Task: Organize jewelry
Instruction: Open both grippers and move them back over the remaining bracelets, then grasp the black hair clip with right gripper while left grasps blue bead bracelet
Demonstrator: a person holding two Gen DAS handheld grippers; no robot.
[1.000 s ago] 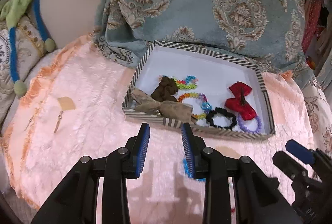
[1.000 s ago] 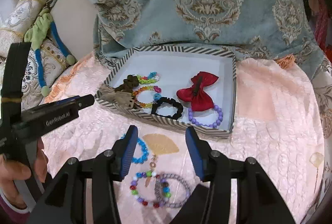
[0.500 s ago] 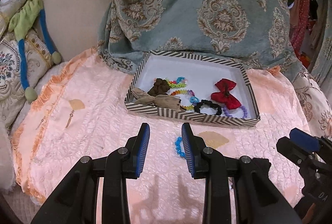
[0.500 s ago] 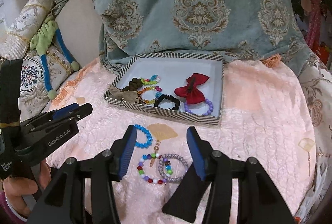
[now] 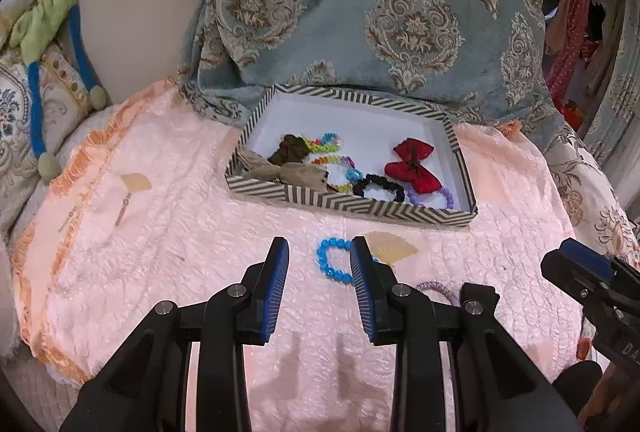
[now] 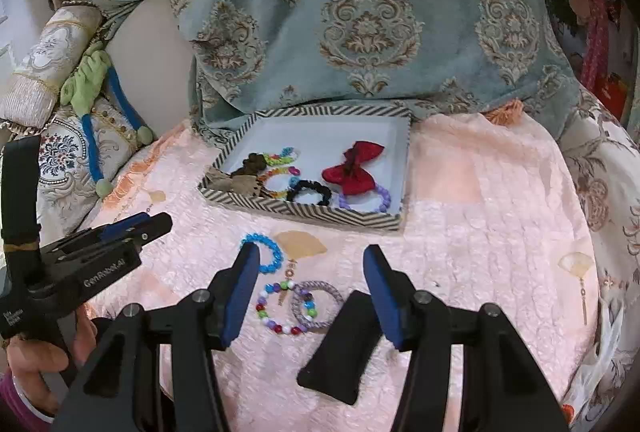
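Here, both grippers hang empty above the pink cloth (image 6: 480, 232): the left gripper (image 5: 319, 252) gapes, the right gripper (image 6: 310, 256) is opening, the striped tray (image 6: 304, 212) at twelve o'clock.

A teal damask cloth (image 6: 360, 32) drapes behind the peach quilted bed cover (image 6: 480, 232); left of that cloth, embroidered cushions (image 6: 68, 160); right of it, hanging clothes (image 5: 576, 24).
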